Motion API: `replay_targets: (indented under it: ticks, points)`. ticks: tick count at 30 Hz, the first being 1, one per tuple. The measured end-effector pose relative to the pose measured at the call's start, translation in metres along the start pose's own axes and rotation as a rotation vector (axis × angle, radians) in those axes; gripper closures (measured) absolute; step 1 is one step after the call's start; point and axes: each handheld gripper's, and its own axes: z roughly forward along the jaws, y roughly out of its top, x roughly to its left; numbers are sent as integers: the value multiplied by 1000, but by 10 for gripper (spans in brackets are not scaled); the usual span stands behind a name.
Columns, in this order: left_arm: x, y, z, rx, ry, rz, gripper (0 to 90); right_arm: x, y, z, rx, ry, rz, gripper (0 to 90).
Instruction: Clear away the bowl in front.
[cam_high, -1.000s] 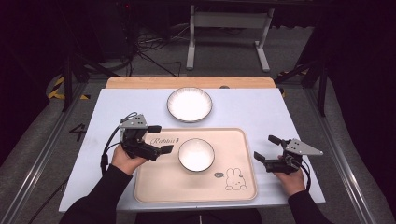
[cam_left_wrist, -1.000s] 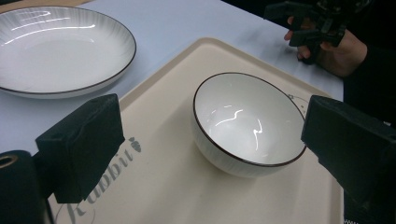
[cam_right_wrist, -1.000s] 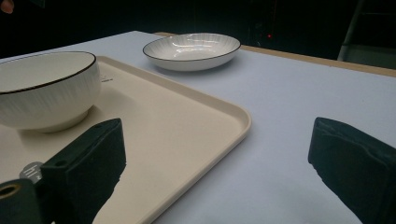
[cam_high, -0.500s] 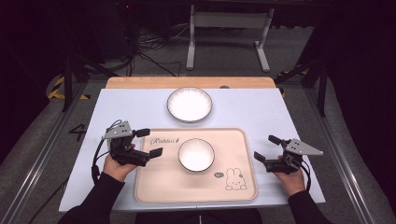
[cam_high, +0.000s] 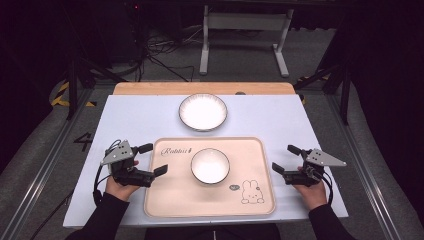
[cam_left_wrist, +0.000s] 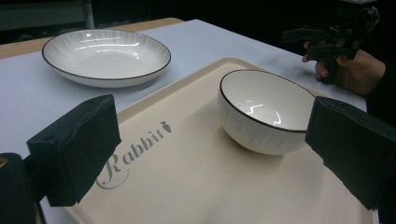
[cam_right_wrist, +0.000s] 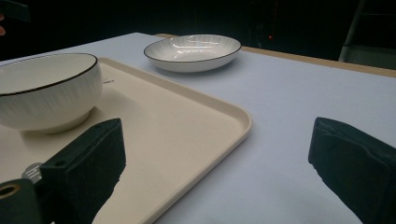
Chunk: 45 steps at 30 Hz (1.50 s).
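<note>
A beige tray (cam_high: 175, 205) printed with "Rabbit" and a bunny lies at the table's near centre. A white bowl with a dark rim (cam_high: 210, 166) stands upright in its middle. A white plate (cam_high: 203, 111) rests on the table beyond the tray. My left gripper (cam_high: 154, 159) hovers open at the tray's left edge, its jaws pointing at the bowl (cam_left_wrist: 266, 112) and holding nothing. My right gripper (cam_high: 283, 158) is open and unladen just right of the tray. In the left gripper view my left gripper (cam_left_wrist: 215, 126) frames the bowl. My right gripper (cam_right_wrist: 219, 158) straddles the tray's corner (cam_right_wrist: 233, 121).
The white table top (cam_high: 130, 120) has a wooden strip (cam_high: 200, 88) along its far edge. Behind it stand a metal frame (cam_high: 240, 30) and cables on the dark floor. The person's other hand with its gripper (cam_left_wrist: 327, 39) shows beyond the bowl.
My left gripper has drawn back to the left and toward the person, from over the tray's left part to its left edge. The right gripper, bowl and plate stayed put.
</note>
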Motion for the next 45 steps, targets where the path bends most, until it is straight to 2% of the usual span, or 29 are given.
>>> replay_targets:
  ticks: [2,5,10,13,21,32,35,42,45]
  points:
    - [2,-5,-1,-12,22,-16,32,0,0,0,0,1,0,47]
    - [3,-14,-2,-35,60,-15,38,0,0,0,0,0,0,47]
    - [8,-23,0,-41,33,-46,33,0,0,0,-1,0,1,47]
    - [12,-28,0,-45,35,-73,32,0,0,0,-2,1,2,46]
    - [15,-34,2,-10,43,-99,17,-1,0,-1,-9,7,3,44]
    - [15,-37,3,-3,44,-91,20,-1,0,-1,-7,5,2,44]
    - [14,-37,6,-1,61,-90,20,-1,0,-1,-2,4,4,44]
    - [15,-37,7,-3,63,-86,21,-1,0,0,-2,4,6,44]
    - [17,-37,8,-12,55,-99,19,-1,0,0,-1,5,6,44]
